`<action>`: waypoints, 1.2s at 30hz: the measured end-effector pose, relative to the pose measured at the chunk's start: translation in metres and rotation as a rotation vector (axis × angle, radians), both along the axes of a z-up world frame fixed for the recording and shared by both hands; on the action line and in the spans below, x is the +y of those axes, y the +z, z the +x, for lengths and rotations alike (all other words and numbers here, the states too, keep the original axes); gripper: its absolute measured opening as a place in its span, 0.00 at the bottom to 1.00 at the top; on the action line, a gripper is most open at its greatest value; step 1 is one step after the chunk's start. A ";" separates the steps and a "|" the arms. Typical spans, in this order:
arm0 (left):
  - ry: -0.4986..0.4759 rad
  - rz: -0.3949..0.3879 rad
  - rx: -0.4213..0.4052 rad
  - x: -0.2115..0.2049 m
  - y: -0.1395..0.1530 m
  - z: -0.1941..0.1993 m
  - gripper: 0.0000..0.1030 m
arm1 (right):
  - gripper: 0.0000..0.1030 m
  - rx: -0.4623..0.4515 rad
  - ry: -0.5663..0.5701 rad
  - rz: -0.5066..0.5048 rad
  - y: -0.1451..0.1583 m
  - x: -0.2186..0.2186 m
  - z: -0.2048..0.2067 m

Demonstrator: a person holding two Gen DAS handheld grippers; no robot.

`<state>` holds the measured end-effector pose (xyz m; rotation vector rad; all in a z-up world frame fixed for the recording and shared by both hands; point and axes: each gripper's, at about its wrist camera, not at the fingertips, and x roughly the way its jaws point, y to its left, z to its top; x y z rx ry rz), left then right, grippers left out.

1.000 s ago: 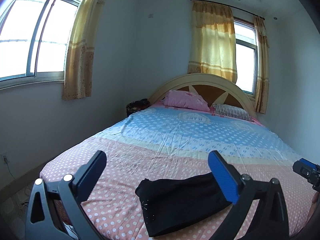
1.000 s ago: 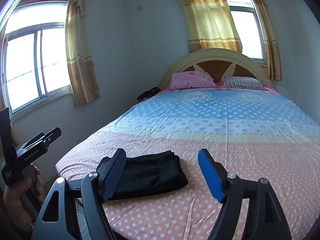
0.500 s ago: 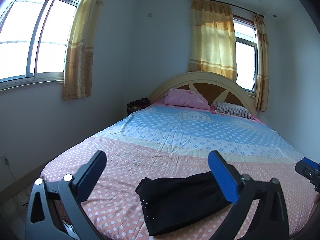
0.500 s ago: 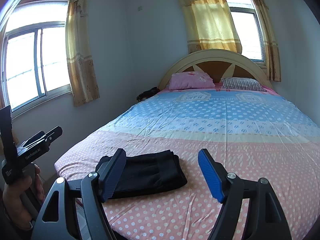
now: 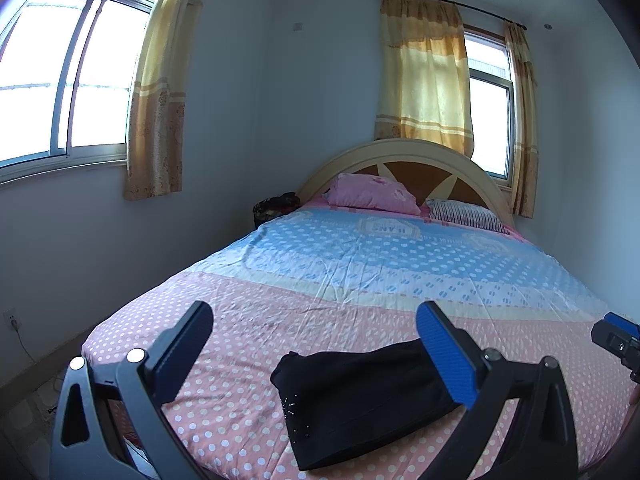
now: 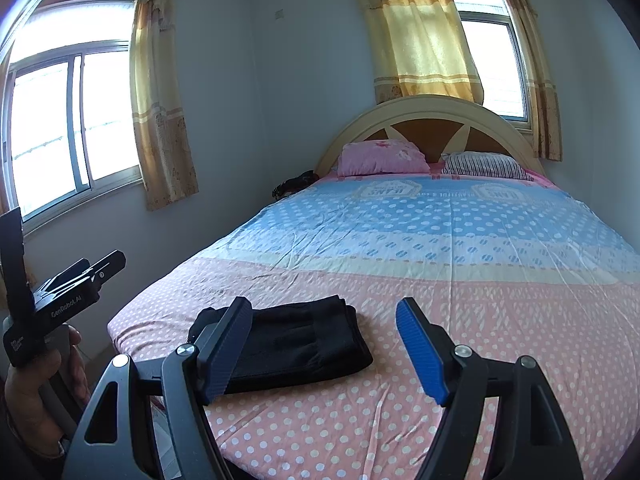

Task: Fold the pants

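Observation:
The black pants [image 5: 360, 396] lie folded in a compact rectangle on the pink dotted foot end of the bed [image 5: 248, 328]; they also show in the right wrist view [image 6: 296, 340]. My left gripper [image 5: 316, 344] is open and empty, held back from the bed's foot, above and short of the pants. My right gripper [image 6: 324, 344] is open and empty, also held back, with its left finger [image 6: 224, 348] in front of part of the pants. The left gripper's body [image 6: 60, 292] shows at the left of the right wrist view; the right gripper's tip [image 5: 616, 340] shows at the left wrist view's right edge.
The bed has a blue and pink dotted sheet, a pink pillow [image 5: 372, 194] and a striped pillow [image 5: 468, 214] against a curved headboard [image 6: 432, 116]. A dark basket [image 5: 276, 208] stands beside the bed's head. Windows with yellow curtains are on the left and far walls.
Both views have shifted very slightly; the pants lie as before and both grippers stay open.

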<state>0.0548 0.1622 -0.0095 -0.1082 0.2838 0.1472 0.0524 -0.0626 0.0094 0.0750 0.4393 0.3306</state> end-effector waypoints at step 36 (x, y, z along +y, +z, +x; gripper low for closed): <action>-0.014 0.047 0.016 -0.016 -0.006 0.002 1.00 | 0.73 0.006 0.002 -0.034 -0.011 -0.001 -0.002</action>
